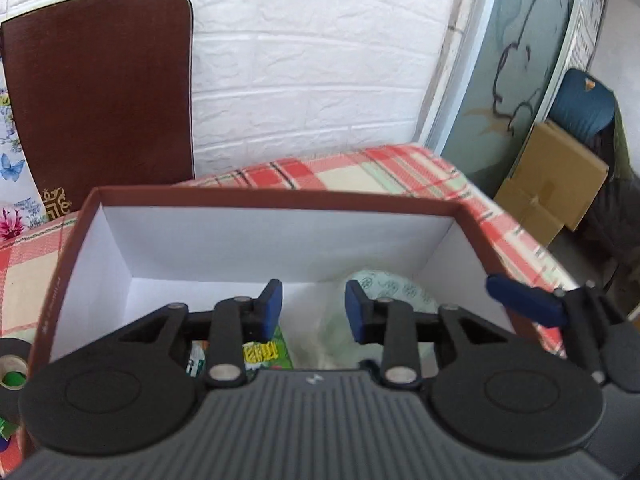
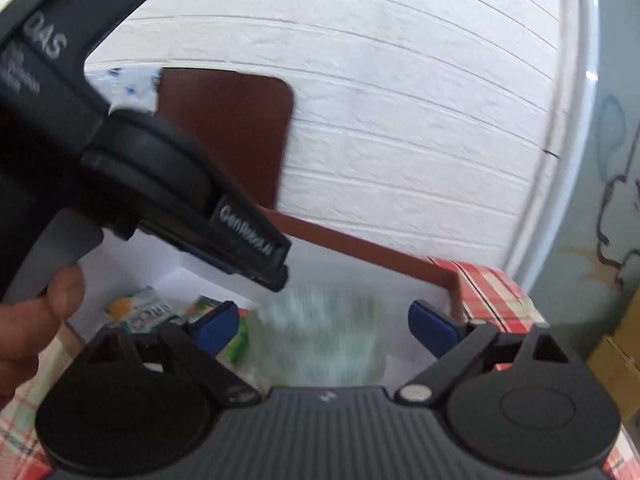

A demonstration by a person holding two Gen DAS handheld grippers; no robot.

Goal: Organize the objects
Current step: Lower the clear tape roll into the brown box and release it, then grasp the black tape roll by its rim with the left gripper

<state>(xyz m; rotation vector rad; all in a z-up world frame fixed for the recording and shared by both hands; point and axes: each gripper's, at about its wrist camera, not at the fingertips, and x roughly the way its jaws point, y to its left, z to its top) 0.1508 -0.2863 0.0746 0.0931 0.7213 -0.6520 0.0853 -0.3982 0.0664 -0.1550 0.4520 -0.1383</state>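
Box (image 1: 276,236) is sitting open on the plaid tablecloth (image 1: 360,172), packets (image 2: 144,312) lying inside; we're holding left gripper (image 1: 314,310) over it, jaws narrowly parted, gripping nothing; right gripper (image 2: 328,320) gaping wide, empty

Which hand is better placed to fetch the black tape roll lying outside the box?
Probably the left. Its claw, empty with a gap between the pads, is over the box, and the tape roll lies on its side. The right claw is on the box's far side.
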